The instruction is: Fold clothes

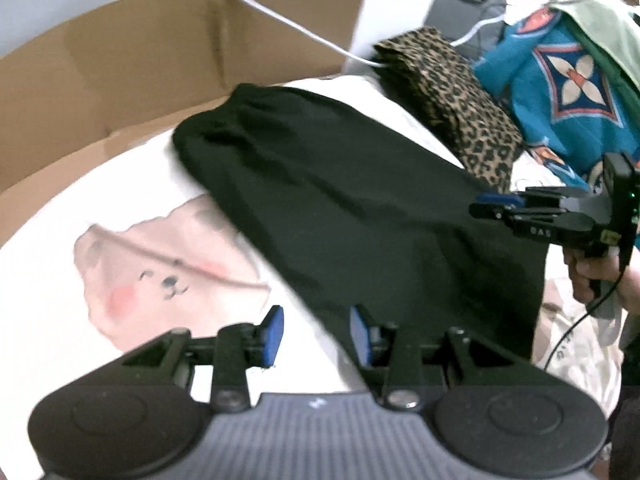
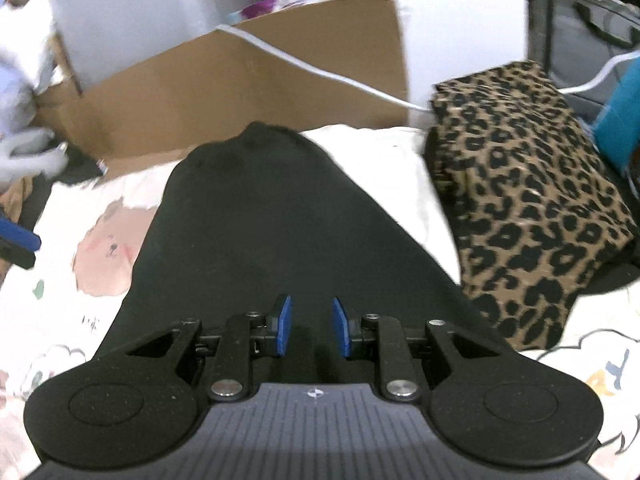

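A: Where is the clothing lying now?

B: The black soft garment [image 1: 352, 200] is lying flat on the white printed bed sheet [image 1: 48, 288], and 1 narrow end is pointing toward the brown cardboard box [image 1: 120, 80]. Part of it is covering a pink cartoon face print [image 1: 160, 276] on the sheet.

A: And the 2 grippers?

B: The left gripper [image 1: 317, 334] is hovering over the near edge of the black garment. Its blue pads [image 1: 275, 334] are standing apart, and nothing is sitting between them. The right gripper [image 2: 311, 326] is also hanging above the same garment, its pads apart with only a gap between them. In the left view, a hand [image 1: 592, 276] is holding that right gripper at the garment's right side.

A: What is lying beside it?

B: A folded leopard-print cloth [image 2: 528, 200] is resting just beside the black garment, on the right. A white cable [image 2: 320, 68] is running across the box, and a blue patterned fabric [image 1: 560, 92] is hanging behind the leopard cloth.
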